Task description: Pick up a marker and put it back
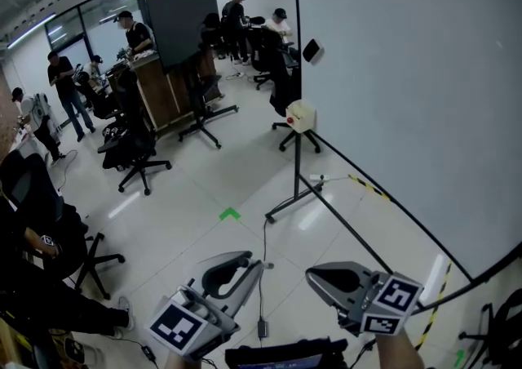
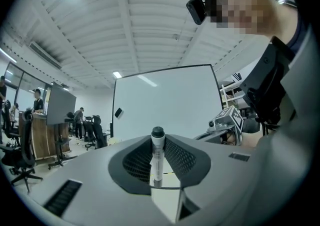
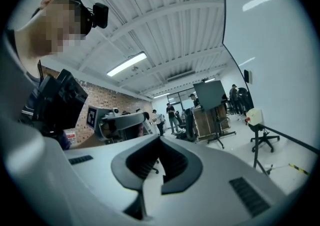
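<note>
In the head view, the left gripper (image 1: 243,264) and right gripper (image 1: 318,276) sit at the bottom edge over pale floor tiles (image 1: 204,188), with a thin black cable (image 1: 263,294) between them. A large white whiteboard on a black stand (image 1: 408,98) fills the right, and black office chairs (image 1: 134,155) stand at upper left. In the left gripper view, the jaws pinch a white-barrelled marker with a dark cap (image 2: 157,157), upright at centre frame (the whiteboard stands behind it). In the right gripper view, the jaws are closed together and empty, with people (image 3: 171,115) and a dark panel (image 3: 210,95) far off at centre right.
</note>
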Available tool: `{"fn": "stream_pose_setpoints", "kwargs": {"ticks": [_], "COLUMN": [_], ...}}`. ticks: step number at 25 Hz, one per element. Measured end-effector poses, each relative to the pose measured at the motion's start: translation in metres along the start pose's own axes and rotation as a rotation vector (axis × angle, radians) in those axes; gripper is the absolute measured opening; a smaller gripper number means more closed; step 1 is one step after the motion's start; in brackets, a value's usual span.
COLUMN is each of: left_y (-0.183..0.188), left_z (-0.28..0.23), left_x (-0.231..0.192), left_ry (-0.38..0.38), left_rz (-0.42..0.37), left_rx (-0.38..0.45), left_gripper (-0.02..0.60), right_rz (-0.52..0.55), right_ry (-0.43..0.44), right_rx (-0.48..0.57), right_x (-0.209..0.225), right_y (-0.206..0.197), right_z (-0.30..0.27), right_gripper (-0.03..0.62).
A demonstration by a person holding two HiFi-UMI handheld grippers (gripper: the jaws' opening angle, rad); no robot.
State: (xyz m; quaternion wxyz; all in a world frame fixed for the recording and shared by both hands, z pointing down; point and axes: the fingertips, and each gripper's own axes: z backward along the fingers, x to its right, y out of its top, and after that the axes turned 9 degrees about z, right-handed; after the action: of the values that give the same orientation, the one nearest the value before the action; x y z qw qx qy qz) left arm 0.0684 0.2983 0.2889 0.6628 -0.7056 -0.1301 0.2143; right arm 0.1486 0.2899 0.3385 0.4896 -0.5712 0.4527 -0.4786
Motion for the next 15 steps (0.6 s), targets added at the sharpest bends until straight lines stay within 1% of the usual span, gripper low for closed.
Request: {"fn": "stream_pose_setpoints", "kwargs": {"ticks": [9, 15], "left_y": [0.015, 0.019], "left_z": [0.003, -0.022], "left_x": [-0.005, 0.008], "left_ry": [0.0, 0.006], "left_rz": [0.005, -0.008], "left_rx": [0.003, 0.005], "left_gripper": [0.072, 0.072], "right_rz": [0.0, -0.015], "right_ry": [-0.048, -0.05], "right_rx": [0.039, 0.07], "right_x": [0.005, 0.02], "right_y": [0.015, 0.013], "right_z": [-0.002, 0.017], "right_gripper": [0.015, 0.015]}}
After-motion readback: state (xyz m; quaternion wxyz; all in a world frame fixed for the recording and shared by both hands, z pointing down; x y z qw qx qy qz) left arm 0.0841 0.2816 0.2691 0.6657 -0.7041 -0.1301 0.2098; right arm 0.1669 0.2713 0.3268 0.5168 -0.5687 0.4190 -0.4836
